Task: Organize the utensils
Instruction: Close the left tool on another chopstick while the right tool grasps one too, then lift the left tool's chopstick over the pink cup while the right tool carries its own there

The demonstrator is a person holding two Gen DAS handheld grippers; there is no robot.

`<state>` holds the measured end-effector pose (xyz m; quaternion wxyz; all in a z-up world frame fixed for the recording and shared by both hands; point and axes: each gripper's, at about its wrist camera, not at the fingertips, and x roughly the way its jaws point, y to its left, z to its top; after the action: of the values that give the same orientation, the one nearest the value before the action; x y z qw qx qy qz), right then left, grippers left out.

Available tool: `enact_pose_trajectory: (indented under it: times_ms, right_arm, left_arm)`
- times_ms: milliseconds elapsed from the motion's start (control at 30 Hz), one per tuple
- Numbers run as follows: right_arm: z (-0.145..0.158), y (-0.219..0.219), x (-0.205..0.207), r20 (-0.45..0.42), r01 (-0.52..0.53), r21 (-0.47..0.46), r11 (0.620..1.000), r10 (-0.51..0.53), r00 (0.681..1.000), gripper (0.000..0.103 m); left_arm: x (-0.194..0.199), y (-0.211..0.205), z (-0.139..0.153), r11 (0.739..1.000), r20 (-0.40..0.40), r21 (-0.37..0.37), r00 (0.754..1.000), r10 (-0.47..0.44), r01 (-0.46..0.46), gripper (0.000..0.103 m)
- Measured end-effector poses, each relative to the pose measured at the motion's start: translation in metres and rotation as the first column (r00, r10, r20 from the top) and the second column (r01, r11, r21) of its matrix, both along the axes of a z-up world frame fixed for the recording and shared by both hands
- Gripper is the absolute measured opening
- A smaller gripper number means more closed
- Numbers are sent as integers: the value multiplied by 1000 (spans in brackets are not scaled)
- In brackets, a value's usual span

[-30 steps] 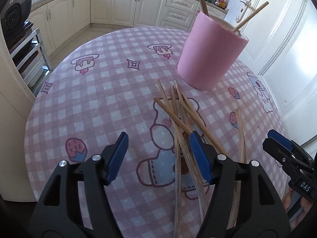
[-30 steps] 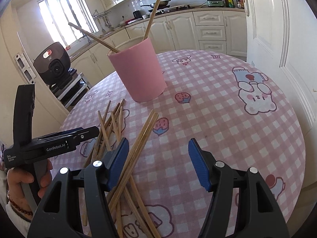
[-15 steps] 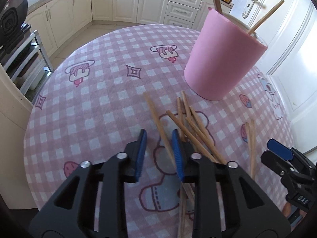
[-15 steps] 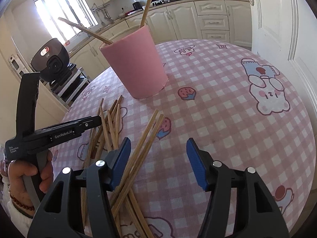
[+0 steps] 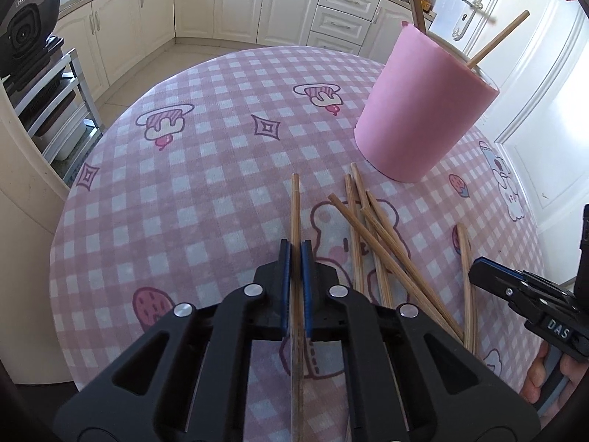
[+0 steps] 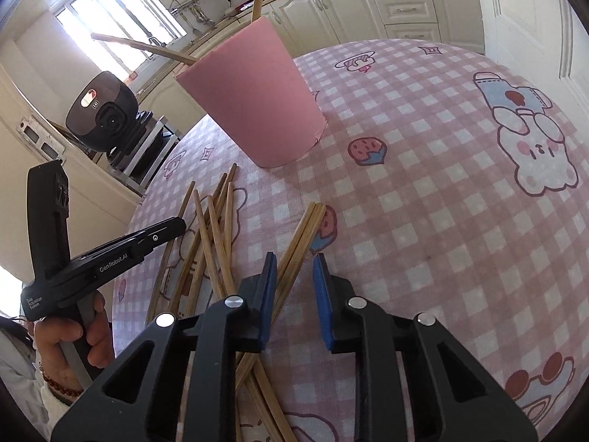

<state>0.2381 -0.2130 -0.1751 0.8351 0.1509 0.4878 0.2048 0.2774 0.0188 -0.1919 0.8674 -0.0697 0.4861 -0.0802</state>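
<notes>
Slim light-brown wooden chopsticks (image 5: 371,243) look matt and grainy; the round counter's pink checked cloth (image 5: 206,184) looks soft and woven; the pink cylindrical holder (image 5: 419,110) looks smooth, matt, paper-like.

cup (image 5: 423,110) on table (image 5: 184,184), two chopsticks (image 5: 497,38) in it, loose chopsticks (image 5: 383,235) on table just before cup

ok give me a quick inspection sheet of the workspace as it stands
surface: round table under a pink checked cartoon cloth
job's things: pink holder upright with two chopsticks in it; loose chopsticks in a crossed pile before it
clutter: nothing seen
grippers: left gripper shut on one chopstick; right gripper jaws closing, chopstick pair between them, a gap on one side
cables: nothing seen
surroundings: cream kitchen cabinets, white door, black appliance on a rack
</notes>
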Motion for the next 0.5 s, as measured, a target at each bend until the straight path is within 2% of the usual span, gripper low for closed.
enact_pose_trajectory:
  times_ms: [200,333,500]
  right_arm:
    - [1,-4,-1,-11,13,-4,1000,-13,1000,13]
    - [-2,0,-1,-28,-4,22,1000,5,1000,13]
    - [0,4,1,-21,4,18,1000,-4,1000,8]
  left_arm:
    - [-11,10,2,1000,8,-13,1000,8,-8,6]
    - [-14,16,2,999,1,-54,1000,5,-5,6]
    - [-18,19,9,997,16,-78,1000,-1,2,6]
